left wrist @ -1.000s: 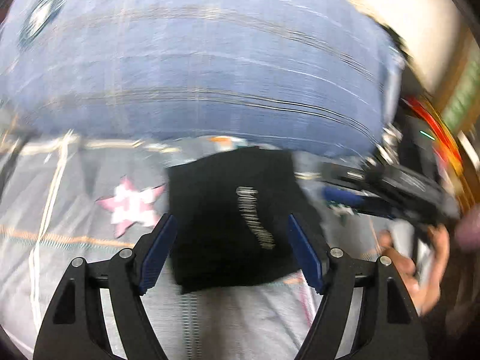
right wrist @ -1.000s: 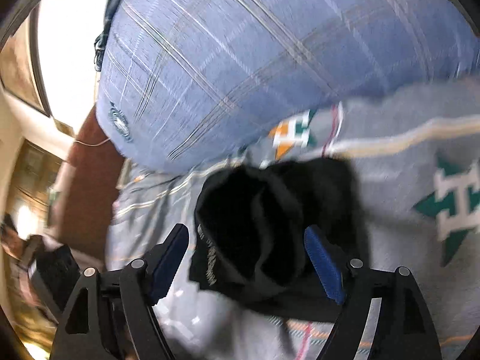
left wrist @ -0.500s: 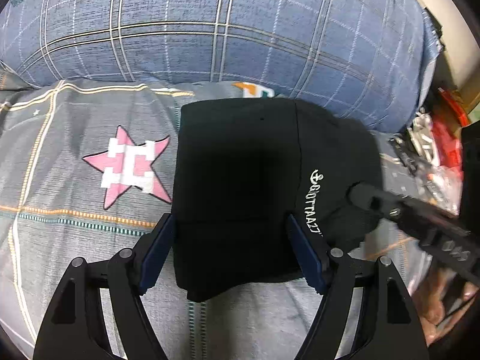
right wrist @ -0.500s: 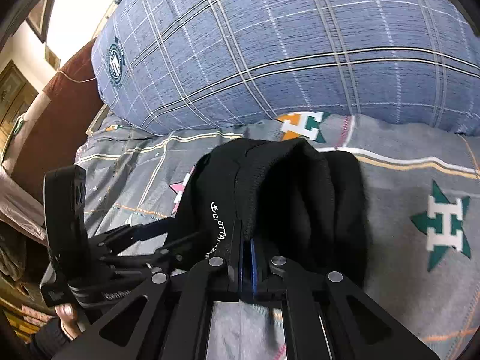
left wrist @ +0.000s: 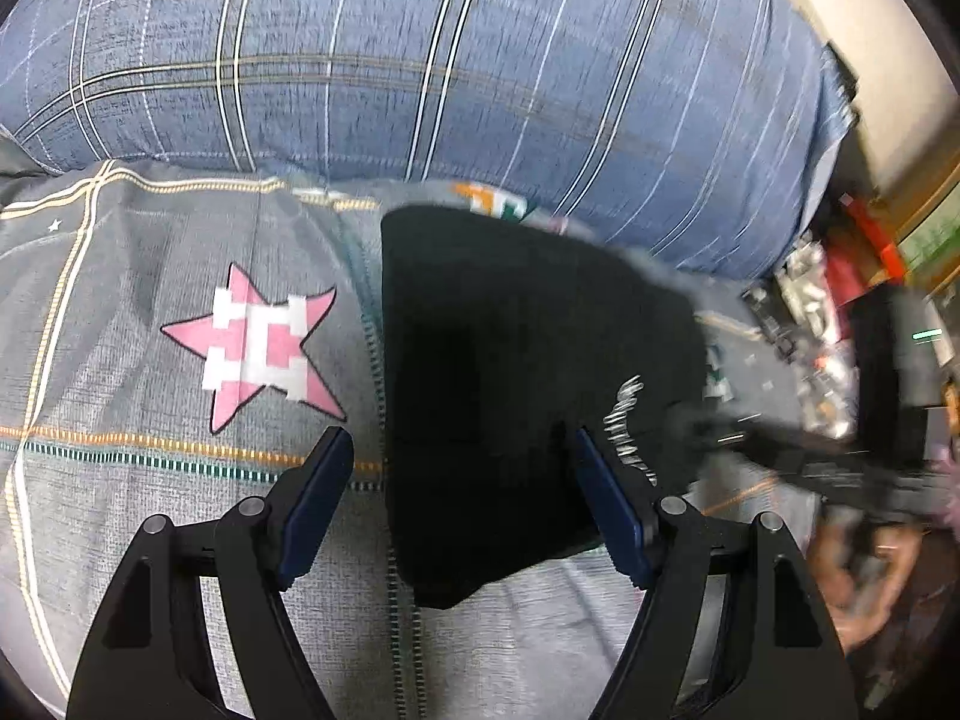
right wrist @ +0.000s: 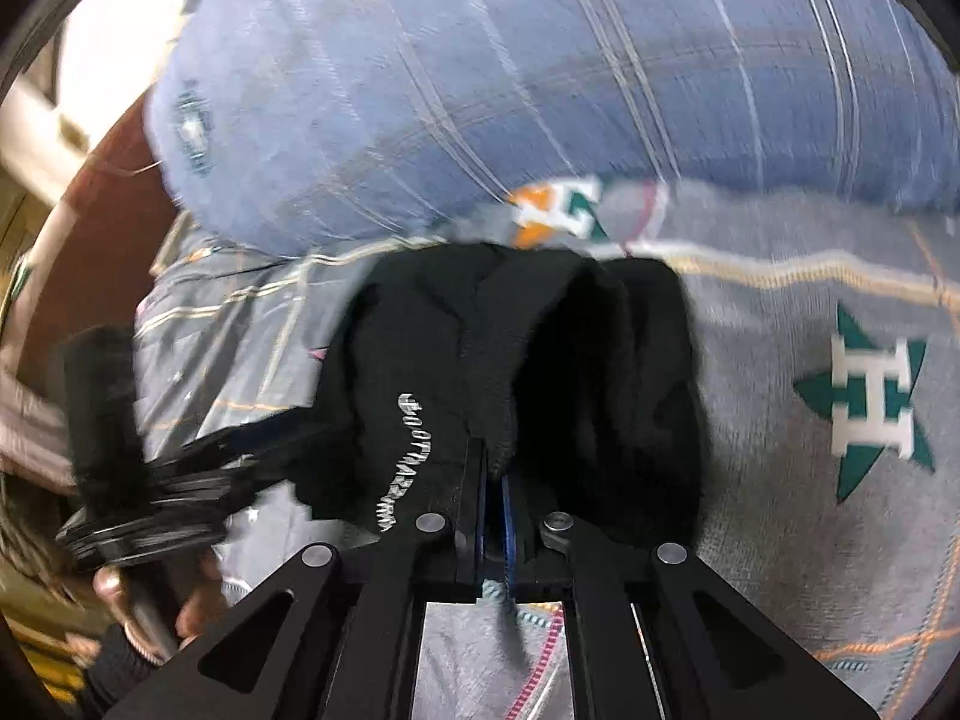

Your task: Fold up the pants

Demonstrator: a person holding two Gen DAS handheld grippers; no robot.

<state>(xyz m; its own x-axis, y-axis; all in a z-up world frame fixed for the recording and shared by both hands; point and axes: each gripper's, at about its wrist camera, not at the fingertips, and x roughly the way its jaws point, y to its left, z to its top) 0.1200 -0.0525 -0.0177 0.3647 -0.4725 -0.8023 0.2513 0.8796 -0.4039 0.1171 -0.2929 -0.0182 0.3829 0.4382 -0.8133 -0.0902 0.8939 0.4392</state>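
The black pants lie folded into a small bundle on the grey bed cover, white lettering on one edge. My left gripper is open, its blue pads either side of the bundle's near edge. In the right wrist view the pants are bunched up, and my right gripper is shut on a fold at their near edge. The right gripper also shows blurred in the left wrist view, at the bundle's right side.
A big blue plaid pillow lies just behind the pants. The grey cover has a pink star to the left and a green star to the right. Clutter sits beyond the bed's right edge.
My right gripper closed on the pants' edge between one second and half a second ago and still holds it. Both views have shifted slightly and are motion-blurred. The left gripper stays open.
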